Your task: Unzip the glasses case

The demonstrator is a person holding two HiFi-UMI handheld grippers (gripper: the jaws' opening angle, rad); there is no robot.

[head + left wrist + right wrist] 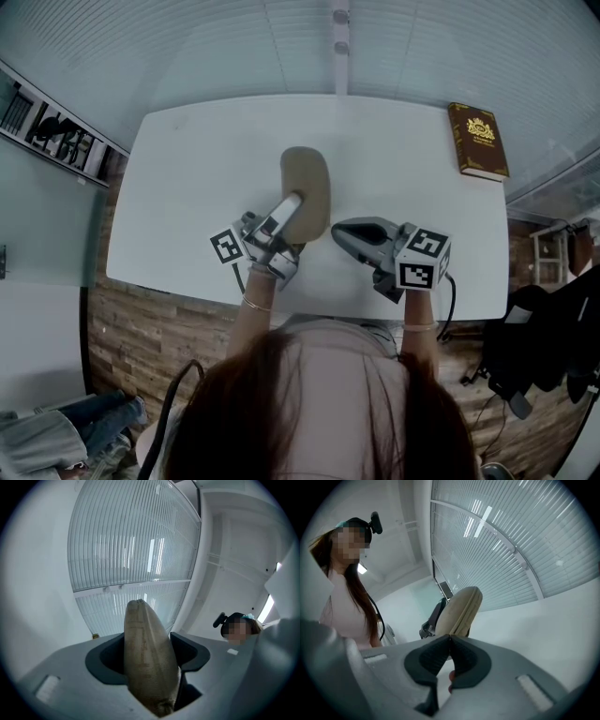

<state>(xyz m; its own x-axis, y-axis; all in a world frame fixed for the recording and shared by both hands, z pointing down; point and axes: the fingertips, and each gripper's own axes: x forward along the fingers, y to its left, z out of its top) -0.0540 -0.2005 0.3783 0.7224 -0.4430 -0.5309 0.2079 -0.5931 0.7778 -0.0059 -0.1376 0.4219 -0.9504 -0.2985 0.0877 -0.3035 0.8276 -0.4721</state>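
Table (187, 178): white, with the person standing at its near edge.
Left gripper (289, 208): jaws set wide, clamped across the near end of the glasses case, and angled upward.
Glasses case (307, 183): tan, held over the middle of the table with its far end tilted up.
Right gripper (336, 231): just right of the case and pointing at its side, jaws pressed together.
Book (478, 141): brown, lying flat at the far right corner.
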